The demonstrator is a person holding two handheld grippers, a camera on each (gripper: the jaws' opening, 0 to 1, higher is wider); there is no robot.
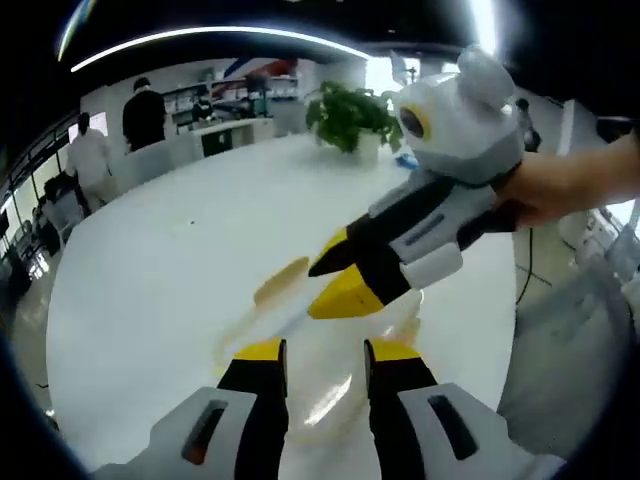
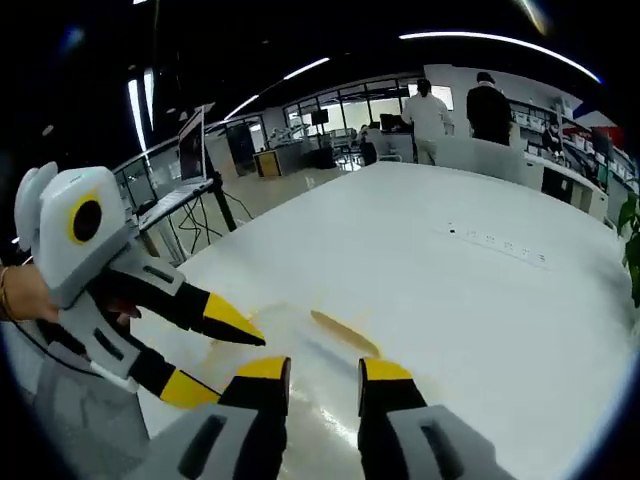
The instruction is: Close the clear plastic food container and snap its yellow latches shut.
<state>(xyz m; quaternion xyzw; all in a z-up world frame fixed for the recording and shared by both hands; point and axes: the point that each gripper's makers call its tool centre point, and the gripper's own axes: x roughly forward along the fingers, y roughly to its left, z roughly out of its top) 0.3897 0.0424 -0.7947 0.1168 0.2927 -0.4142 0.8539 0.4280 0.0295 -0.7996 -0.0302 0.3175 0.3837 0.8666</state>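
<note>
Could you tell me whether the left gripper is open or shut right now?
Open: the left gripper's jaws stand apart above the clear container.

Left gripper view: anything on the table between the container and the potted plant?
Nothing. In the left gripper view, bare white table runs from the clear container to the potted plant. Only the right gripper hangs above the container.

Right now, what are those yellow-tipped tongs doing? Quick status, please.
Left tongs open, right tongs open, both low over the clear container. One yellow latch showing; cannot tell whether snapped. White table; nothing in the way.
</note>
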